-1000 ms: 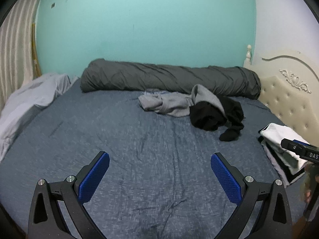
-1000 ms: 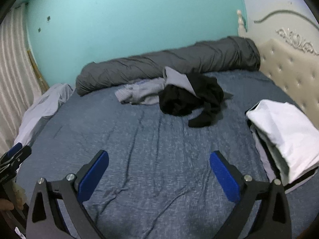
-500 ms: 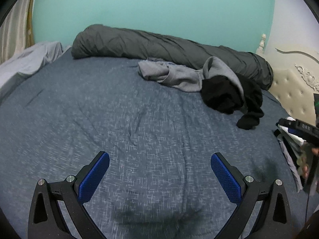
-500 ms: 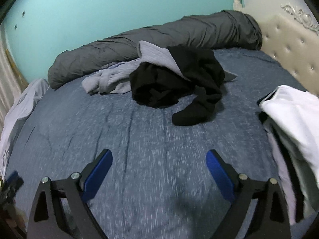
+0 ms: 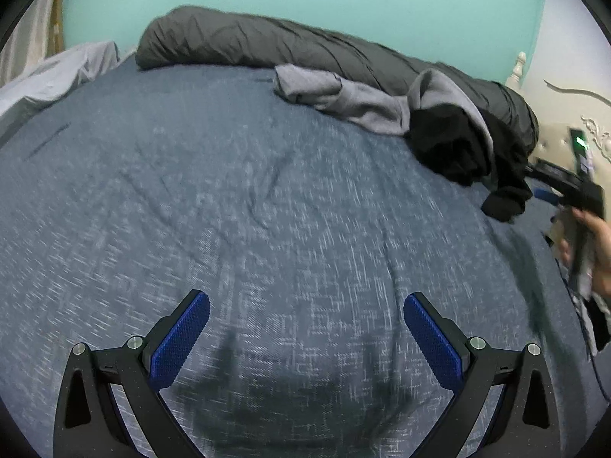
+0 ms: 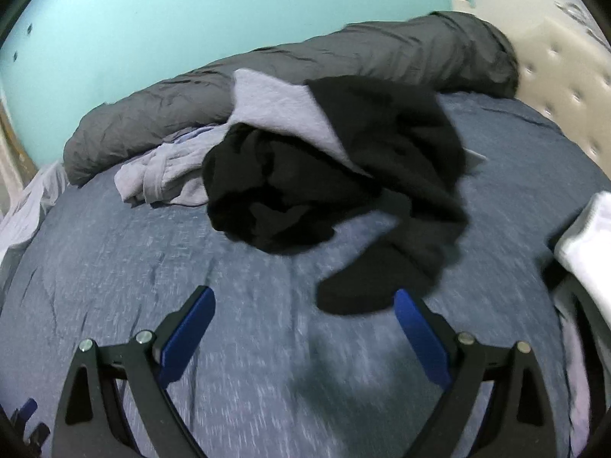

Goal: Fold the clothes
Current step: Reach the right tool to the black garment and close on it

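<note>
A crumpled black garment (image 6: 343, 183) lies on the blue bedsheet (image 6: 248, 278), partly over a grey garment (image 6: 275, 103). Its sleeve end (image 6: 359, 286) reaches down to just ahead of my right gripper (image 6: 303, 316), which is open and empty, the sleeve close to its right finger. In the left wrist view the same black garment (image 5: 458, 149) and grey garment (image 5: 343, 95) lie far to the upper right. My left gripper (image 5: 305, 324) is open and empty over bare sheet (image 5: 229, 210). The other gripper (image 5: 565, 187), held by a hand (image 5: 595, 244), shows at the right edge.
A rolled dark grey duvet (image 5: 267, 45) runs along the turquoise wall. A folded white stack (image 6: 588, 236) sits at the bed's right side beside the cream padded headboard (image 6: 565, 65). A pale sheet (image 5: 53, 72) bunches at the far left corner.
Both grippers have moved forward and lower over the bed. The right one has closed in on the black garment, whose sleeve now lies just before its fingers. Both stay open.
</note>
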`<state>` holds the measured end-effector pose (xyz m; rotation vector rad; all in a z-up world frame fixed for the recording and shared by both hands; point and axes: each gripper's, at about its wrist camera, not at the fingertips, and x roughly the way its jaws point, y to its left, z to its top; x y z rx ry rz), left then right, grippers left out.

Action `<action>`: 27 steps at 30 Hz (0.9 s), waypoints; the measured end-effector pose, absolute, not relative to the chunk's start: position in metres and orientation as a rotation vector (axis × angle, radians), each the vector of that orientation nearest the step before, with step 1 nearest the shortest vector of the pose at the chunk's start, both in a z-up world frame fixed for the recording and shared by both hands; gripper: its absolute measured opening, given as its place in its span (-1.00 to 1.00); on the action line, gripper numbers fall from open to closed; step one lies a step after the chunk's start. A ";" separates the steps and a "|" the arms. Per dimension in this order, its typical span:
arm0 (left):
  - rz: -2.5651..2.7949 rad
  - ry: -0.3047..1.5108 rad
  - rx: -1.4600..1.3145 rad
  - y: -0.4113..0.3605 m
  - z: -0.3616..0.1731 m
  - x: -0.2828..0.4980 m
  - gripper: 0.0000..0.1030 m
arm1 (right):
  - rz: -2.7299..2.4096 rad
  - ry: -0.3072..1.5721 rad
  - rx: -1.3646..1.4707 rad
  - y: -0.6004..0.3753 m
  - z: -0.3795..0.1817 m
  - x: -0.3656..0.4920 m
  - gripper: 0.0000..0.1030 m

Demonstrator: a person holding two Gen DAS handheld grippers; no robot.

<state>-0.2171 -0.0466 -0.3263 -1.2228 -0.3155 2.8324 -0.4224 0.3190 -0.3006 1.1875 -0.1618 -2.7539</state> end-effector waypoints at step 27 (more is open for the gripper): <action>2.836 -0.337 -1.202 -0.059 -0.347 -0.217 1.00 | -2.775 0.131 1.047 0.242 -0.292 -0.509 -0.81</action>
